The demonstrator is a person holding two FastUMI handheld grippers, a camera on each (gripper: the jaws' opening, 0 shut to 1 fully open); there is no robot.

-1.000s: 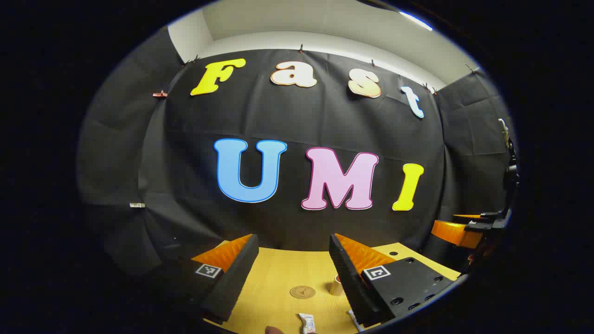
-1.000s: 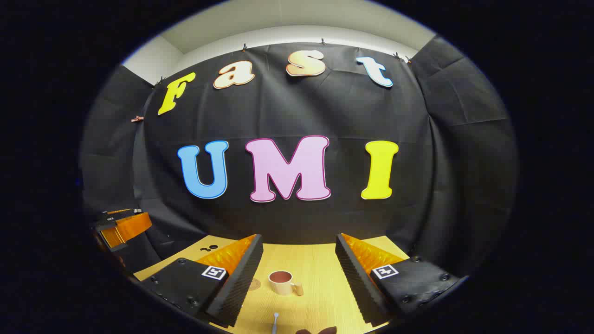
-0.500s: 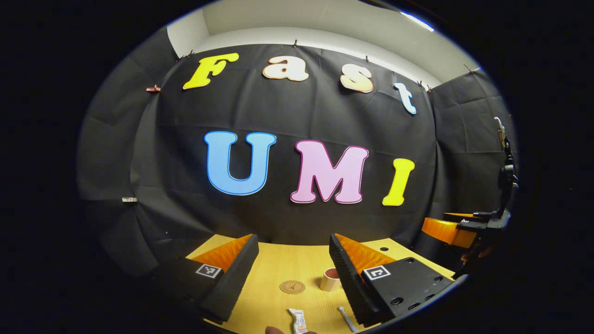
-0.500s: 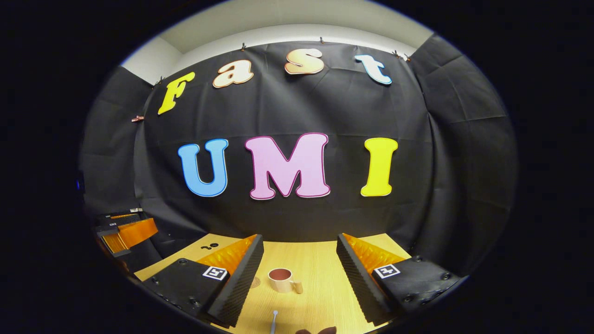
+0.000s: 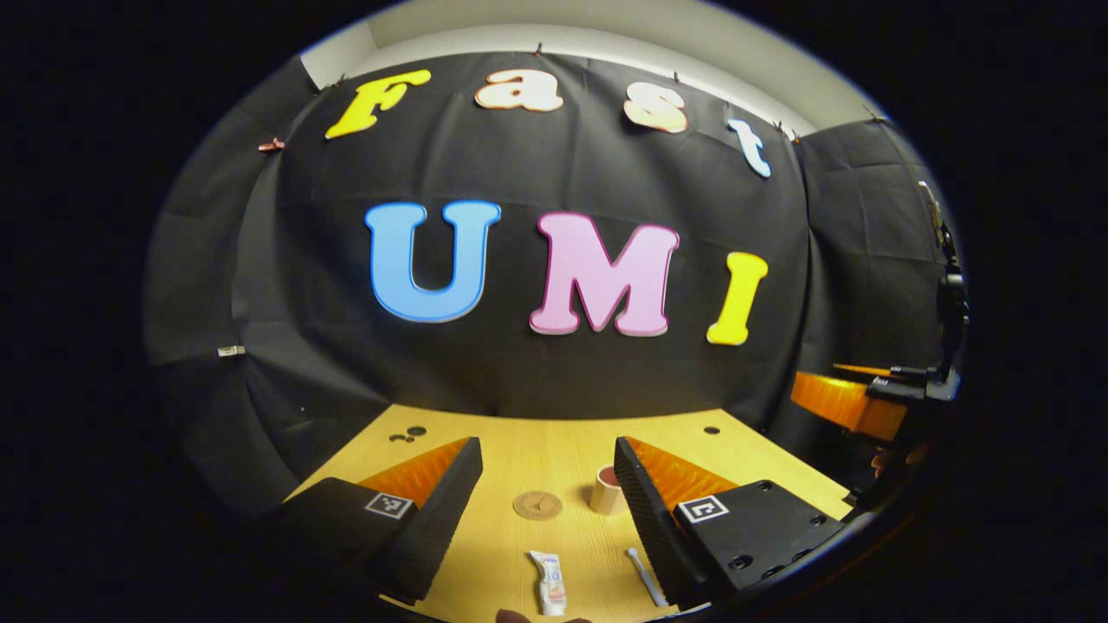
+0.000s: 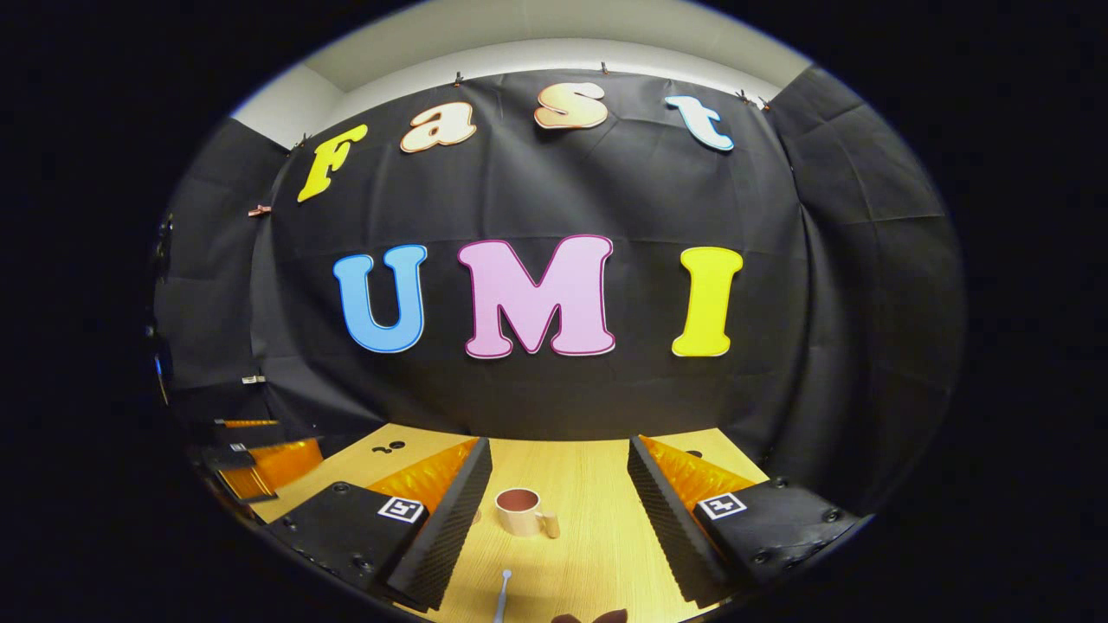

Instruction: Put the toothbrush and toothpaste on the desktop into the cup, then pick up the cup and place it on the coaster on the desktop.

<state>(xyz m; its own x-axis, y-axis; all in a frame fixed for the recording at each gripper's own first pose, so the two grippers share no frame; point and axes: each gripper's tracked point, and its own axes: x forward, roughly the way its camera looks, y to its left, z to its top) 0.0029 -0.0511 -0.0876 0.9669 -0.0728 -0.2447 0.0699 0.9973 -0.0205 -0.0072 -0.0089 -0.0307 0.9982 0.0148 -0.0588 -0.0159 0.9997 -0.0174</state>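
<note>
In the left gripper view, the left gripper (image 5: 547,502) is spread wide and holds nothing above the wooden table (image 5: 537,450). Between its fingers lie the round coaster (image 5: 537,504), the cup (image 5: 606,490) just right of it, and nearer, the toothpaste (image 5: 549,581) and toothbrush (image 5: 646,574), apart. In the right gripper view, the right gripper (image 6: 558,510) is likewise released; the cup (image 6: 521,510) stands upright on bare wood, the toothbrush (image 6: 502,594) nearer, the table's far edge against the wall.

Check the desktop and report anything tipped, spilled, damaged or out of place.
Nothing stands out. The cup stands upright and looks empty, the coaster lies flat beside it, and the toothpaste and toothbrush lie separately on the desktop, not yet loaded. No spill shows. Both the left gripper and right gripper are open, holding nothing.
</note>
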